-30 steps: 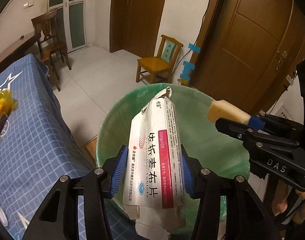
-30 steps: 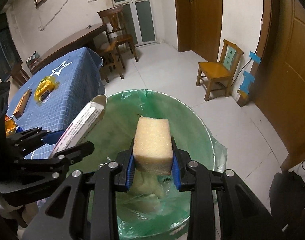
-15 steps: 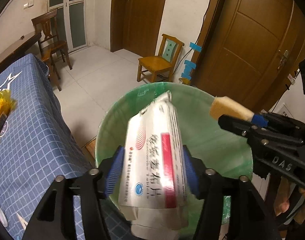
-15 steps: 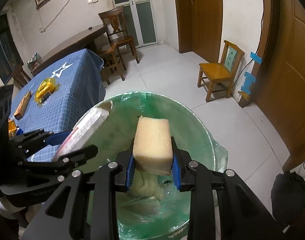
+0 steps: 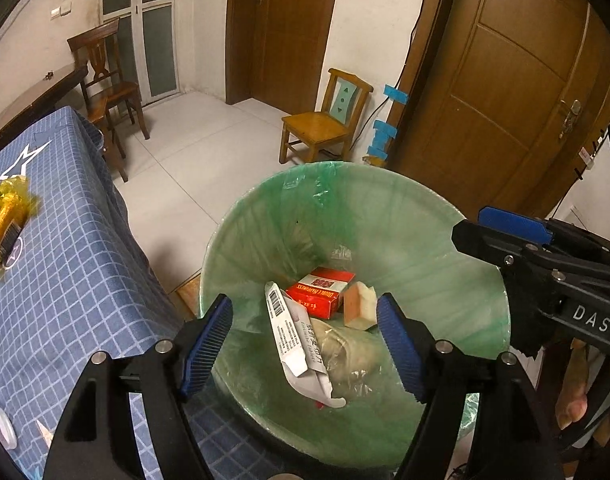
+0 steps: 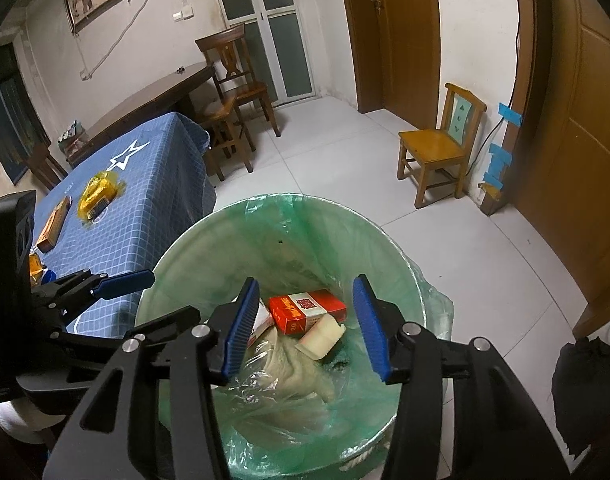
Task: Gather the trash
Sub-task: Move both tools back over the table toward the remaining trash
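Observation:
Both grippers hang over a bin lined with a green bag (image 5: 385,216) (image 6: 345,232). My left gripper (image 5: 305,346) is open, its jaws still opening, with nothing between them. My right gripper (image 6: 307,326) is open too, jaws still opening and bare. At the bottom of the bin lie a white medicine box (image 5: 293,336), a yellow sponge (image 5: 359,306) (image 6: 321,336) and a red cigarette pack (image 5: 323,290) (image 6: 305,310) on crumpled clear plastic. The right gripper's fingers (image 5: 513,224) show at the right edge of the left wrist view.
A table with a blue checked cloth (image 5: 57,264) (image 6: 145,184) stands left of the bin. On it lie a yellow wrapper (image 5: 5,216) (image 6: 99,194) and an orange box (image 6: 53,224). A small wooden chair (image 5: 325,120) (image 6: 441,144) stands by the wall, dark chairs behind the table.
Both grippers have opened. The white medicine box dropped out of the left one and the yellow sponge out of the right one; both now lie in the bin.

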